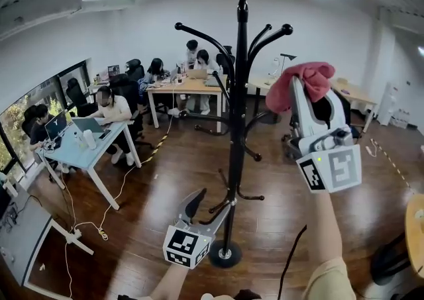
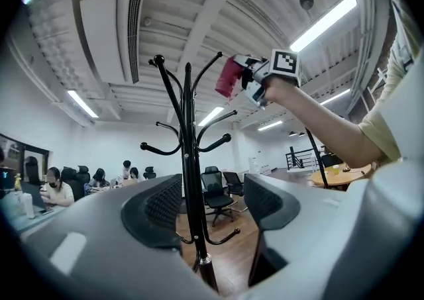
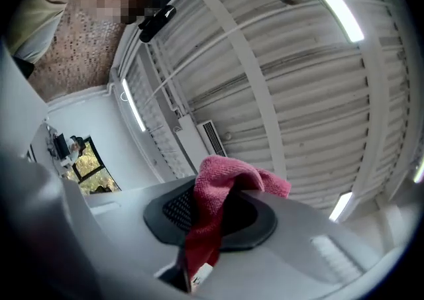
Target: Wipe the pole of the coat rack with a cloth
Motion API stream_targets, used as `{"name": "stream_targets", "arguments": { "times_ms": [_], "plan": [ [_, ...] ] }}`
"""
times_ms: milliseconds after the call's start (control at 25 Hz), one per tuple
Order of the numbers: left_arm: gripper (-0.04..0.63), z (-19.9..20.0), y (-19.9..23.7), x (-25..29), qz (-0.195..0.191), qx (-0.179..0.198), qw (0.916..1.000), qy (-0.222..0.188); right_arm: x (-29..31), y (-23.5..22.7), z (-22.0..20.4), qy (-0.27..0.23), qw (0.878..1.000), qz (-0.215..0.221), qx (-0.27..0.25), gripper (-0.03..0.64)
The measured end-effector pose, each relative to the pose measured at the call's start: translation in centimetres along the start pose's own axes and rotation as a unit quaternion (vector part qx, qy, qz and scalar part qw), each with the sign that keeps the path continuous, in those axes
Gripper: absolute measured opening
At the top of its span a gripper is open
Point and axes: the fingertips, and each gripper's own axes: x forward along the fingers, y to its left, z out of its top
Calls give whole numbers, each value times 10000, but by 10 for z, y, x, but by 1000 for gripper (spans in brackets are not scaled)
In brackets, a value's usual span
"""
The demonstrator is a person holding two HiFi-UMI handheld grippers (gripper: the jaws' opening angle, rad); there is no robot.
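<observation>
The black pole (image 1: 236, 126) of the coat rack stands upright on a round base (image 1: 225, 253) on the dark wooden floor (image 1: 165, 179), with curved hooks (image 1: 268, 37) branching off near its top and lower down. The pink cloth (image 1: 308, 80) is not on the pole: it is held up in the air to the right of it, about level with the upper hooks and apart from them. The right gripper (image 1: 299, 87) is clenched on it, and in the right gripper view the cloth (image 3: 212, 206) is pinched between the two black pads, its upper part bunched over the jaw tips and a darker fold with a white tag hanging toward the camera; the right gripper (image 3: 215, 216) points up at the ribbed ceiling (image 3: 311, 93). The left gripper (image 1: 211, 207) is low, near the foot of the rack. In the left gripper view its jaws are spread wide, with the pole (image 2: 191, 179) rising between them, closer to the left pad; whether it touches that pad cannot be told. The same view shows the cloth (image 2: 228, 77) high up, just right of the hooks. Farther off, people sit at a light blue table (image 1: 86, 150) on the left and at a wooden desk (image 1: 189, 87) by the far wall.
</observation>
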Motion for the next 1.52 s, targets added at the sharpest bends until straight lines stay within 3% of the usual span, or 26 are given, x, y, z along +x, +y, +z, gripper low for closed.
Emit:
{"name": "stream_targets", "arguments": {
  "times_ms": [240, 400, 560, 840, 1160, 1360, 1520],
  "plan": [
    [272, 1, 12, 14, -32, -72, 9999, -110, 51, -15, 22, -347, 9964, 13, -771, 58],
    [270, 6, 12, 32, 156, -186, 9995, -201, 57, -15, 14, -588, 9947, 105, -841, 58],
    [252, 21, 7, 33, 401, -288, 9973, -541, 55, -9, 9, -718, 9938, 270, -805, 60],
    [244, 10, 5, 31, 545, -349, 9967, -491, 75, 22, -71, 55, 9944, 979, -404, 58],
    [241, -4, 30, 22, 860, -464, 9945, -365, 75, 59, -133, 837, 9843, 1548, -143, 58],
    [241, -16, 30, 27, 857, -570, 9944, -244, 54, 75, -156, 1479, 9643, 2168, 340, 59],
    [241, -25, 31, 30, 856, -622, 9942, -169, 30, 102, -181, 2235, 9340, 2783, 137, 58]
  ]
}}
